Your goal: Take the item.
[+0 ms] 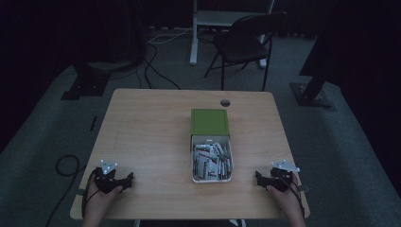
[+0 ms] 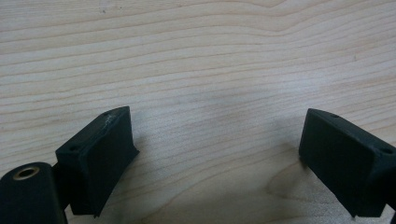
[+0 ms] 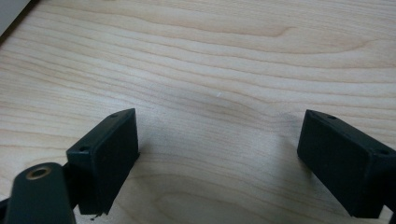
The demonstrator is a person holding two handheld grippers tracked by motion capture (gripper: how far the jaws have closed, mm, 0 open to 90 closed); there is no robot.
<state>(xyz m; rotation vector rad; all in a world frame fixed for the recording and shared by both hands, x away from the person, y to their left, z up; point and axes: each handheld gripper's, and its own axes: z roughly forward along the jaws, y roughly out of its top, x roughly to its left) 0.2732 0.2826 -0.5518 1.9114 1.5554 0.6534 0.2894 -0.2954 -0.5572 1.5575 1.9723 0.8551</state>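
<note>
The pale wooden table (image 1: 151, 137) stands on grey carpet in a dark room, a folding chair (image 1: 243, 42) and floor cables (image 1: 156, 61) beyond its far edge; a white tray of sachets (image 1: 211, 162), its green lid (image 1: 210, 122) lying just behind, sits right of centre towards the near edge. The left gripper (image 1: 124, 180) rests at the near left corner, the right gripper (image 1: 263, 178) at the near right corner, both well apart from the tray; each has its jaws spread wide over bare wood, holding nothing.

table (image 1: 151, 137): light wood grain | box lid (image 1: 209, 121): green | left gripper (image 1: 128, 179): black
</note>
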